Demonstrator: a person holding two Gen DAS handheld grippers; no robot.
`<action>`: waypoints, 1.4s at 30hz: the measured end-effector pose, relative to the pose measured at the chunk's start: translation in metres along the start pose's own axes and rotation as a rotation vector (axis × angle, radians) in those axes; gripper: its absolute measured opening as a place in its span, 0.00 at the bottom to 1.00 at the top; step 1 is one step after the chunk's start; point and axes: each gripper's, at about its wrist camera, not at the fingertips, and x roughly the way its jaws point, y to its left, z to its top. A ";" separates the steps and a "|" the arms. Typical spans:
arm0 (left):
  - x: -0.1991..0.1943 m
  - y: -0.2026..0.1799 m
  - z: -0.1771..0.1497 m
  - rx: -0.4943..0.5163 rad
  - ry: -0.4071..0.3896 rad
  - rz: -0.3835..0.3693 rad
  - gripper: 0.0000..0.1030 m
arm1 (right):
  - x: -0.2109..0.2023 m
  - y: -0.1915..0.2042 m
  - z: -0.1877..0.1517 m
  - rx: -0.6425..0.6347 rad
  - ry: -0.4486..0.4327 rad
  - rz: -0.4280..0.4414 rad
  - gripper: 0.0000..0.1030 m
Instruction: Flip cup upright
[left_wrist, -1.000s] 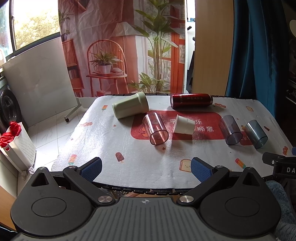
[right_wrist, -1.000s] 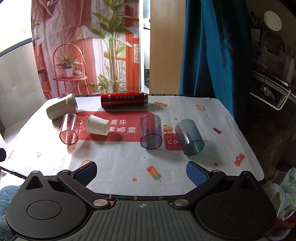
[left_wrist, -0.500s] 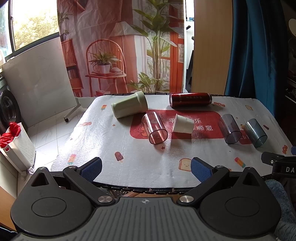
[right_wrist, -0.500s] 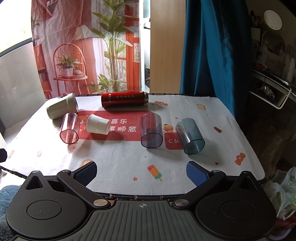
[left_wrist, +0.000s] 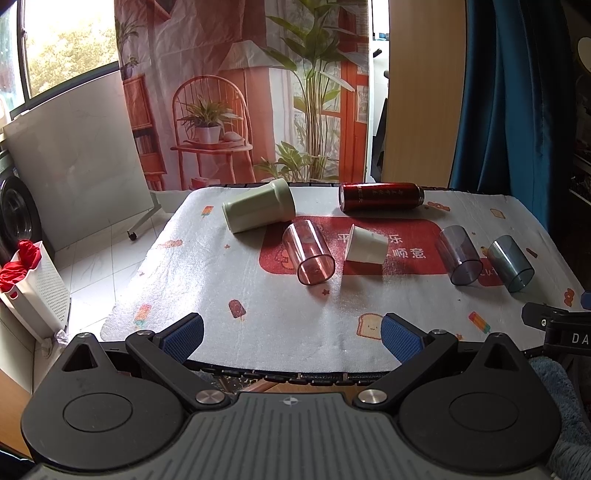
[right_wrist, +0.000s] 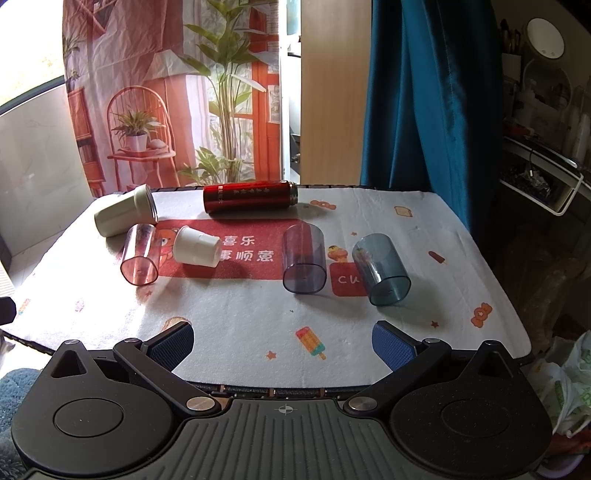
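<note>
Hovering at the near edge of the table (right_wrist: 480, 236), the right gripper (right_wrist: 283, 341) and the left gripper (left_wrist: 291, 332) both have their blue-padded fingers (right_wrist: 393, 349) spread wide with nothing between them, probably kept back so the whole layout can be surveyed before a cup is chosen. Landmark: the red panel (right_wrist: 258, 258) printed mid-cloth. Item, near right of panel: teal cup (right_wrist: 382, 273), on its side, mouth toward the cameras, closest to the right gripper and the likeliest first pick. Item, on the panel's near right edge: smoky grey cup (right_wrist: 304, 260), on its side, mouth forward, just beside the teal one but apart from it. Item, on the panel's left part: small white cup (right_wrist: 195, 246), on its side. Item, at the panel's left edge: pink clear cup (left_wrist: 309, 254), on its side, mouth forward, nearer the left gripper. Item, beyond the panel's far left corner: pale green cup (left_wrist: 258, 210), on its side, close to the pink one. Item, beyond the panel's far edge: red flask (right_wrist: 250, 196), lying lengthwise. No cup stands upright yet; round bodies on soft cloth may roll when pinched.
</note>
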 end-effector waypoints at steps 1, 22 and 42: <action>0.001 0.000 0.000 -0.001 0.001 0.000 1.00 | 0.000 0.000 0.000 0.000 0.000 0.000 1.00; 0.077 0.029 0.013 -0.073 0.115 0.055 1.00 | 0.194 -0.017 0.044 0.010 -0.002 -0.050 0.87; 0.095 0.040 0.011 -0.125 0.169 0.046 1.00 | 0.217 0.026 0.029 -0.027 0.193 0.085 0.57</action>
